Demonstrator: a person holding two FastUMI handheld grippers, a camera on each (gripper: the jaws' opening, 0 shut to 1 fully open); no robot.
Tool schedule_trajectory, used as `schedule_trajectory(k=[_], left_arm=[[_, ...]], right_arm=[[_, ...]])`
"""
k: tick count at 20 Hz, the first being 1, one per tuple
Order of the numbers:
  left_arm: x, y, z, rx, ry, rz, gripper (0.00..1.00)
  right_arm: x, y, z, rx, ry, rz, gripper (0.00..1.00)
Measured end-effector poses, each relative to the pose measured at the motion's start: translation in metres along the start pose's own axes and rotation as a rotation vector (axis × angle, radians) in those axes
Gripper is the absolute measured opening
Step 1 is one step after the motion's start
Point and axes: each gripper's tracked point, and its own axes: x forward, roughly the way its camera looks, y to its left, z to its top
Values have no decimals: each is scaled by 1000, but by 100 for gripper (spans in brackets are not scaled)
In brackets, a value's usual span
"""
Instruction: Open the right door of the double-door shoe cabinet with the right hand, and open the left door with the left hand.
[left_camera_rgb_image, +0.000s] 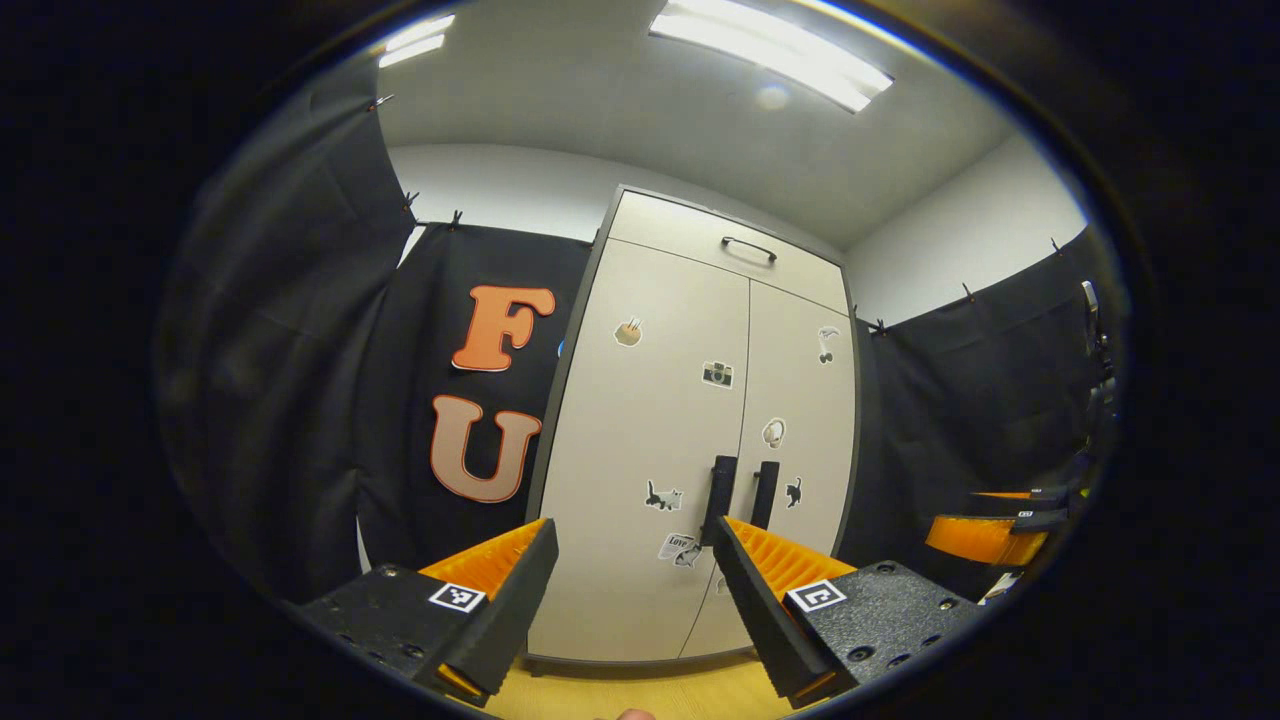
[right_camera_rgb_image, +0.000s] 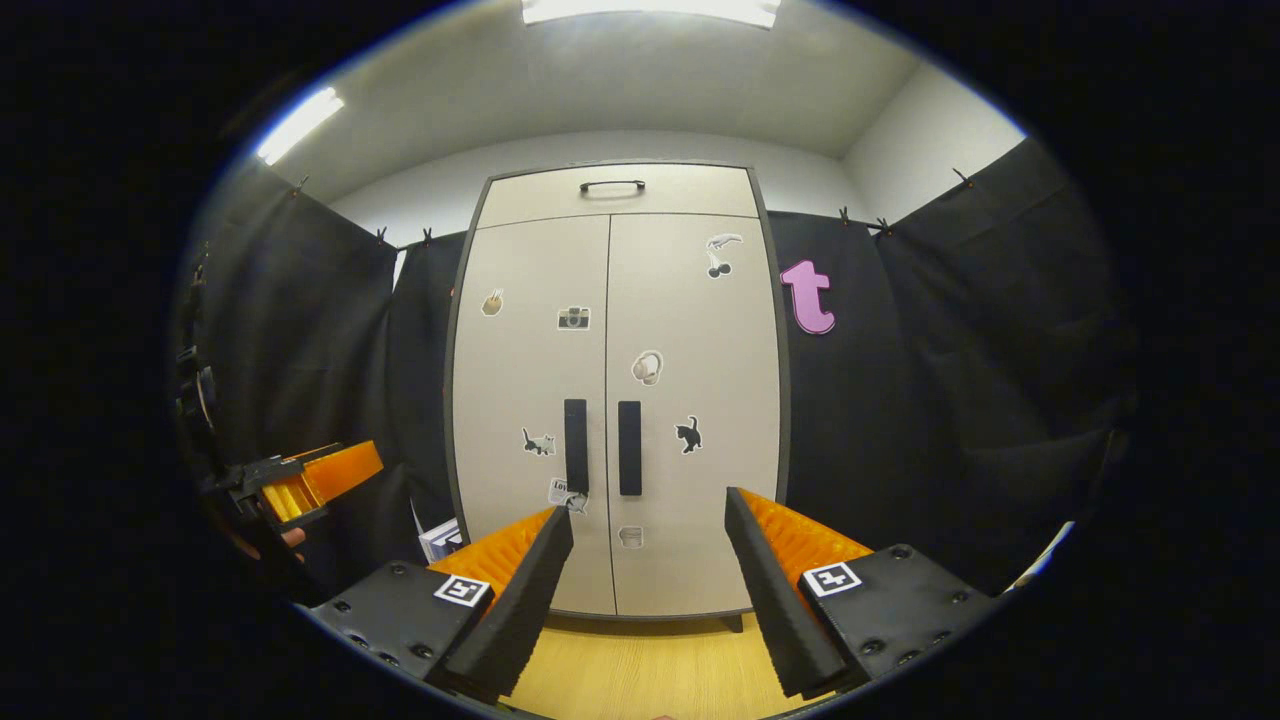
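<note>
Approach step, both doors shut. Shoe cabinet (right_camera_rgb_image: 615, 400) stands on floor ahead, well apart from both grippers. Right gripper (right_camera_rgb_image: 650, 540) jaws spread, empty; left gripper (left_camera_rgb_image: 635, 555) likewise. Next: right gripper advances to right door handle (right_camera_rgb_image: 629, 448), pinches, pulls.

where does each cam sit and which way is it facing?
Left gripper view: rides the left gripper, facing the shoe cabinet from its left; right gripper at far right.
Right gripper view: rides the right gripper, facing the cabinet head-on; left gripper at left.
Shared: closed doors, both door handles.
</note>
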Motion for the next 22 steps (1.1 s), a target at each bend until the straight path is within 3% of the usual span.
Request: schedule_trajectory(k=[1, 6, 11, 12, 14, 17, 18, 22], left_arm=[[0, 1, 0, 3, -1, 4, 94], [4, 7, -6, 48, -5, 41, 94], [4, -7, -17, -2, -4, 42, 94], [6, -9, -18, 0, -6, 53, 94], [4, -8, -20, 22, -21, 100, 94], [1, -12, -22, 33, -46, 175, 94], [1, -12, -24, 35, -54, 206, 94], [-9, -6, -35, 29, -72, 343, 97]], right_arm=[[2, 1, 0, 3, 0, 5, 94], [19, 1, 9, 25, -5, 22, 98], [85, 3, 16, 13, 15, 83, 98], [102, 3, 20, 4, 8, 87, 93], [135, 0, 25, 11, 2, 89, 98], [187, 3, 21, 15, 17, 135, 98], [201, 3, 16, 17, 27, 152, 93], [244, 2, -3, 7, 52, 212, 98]])
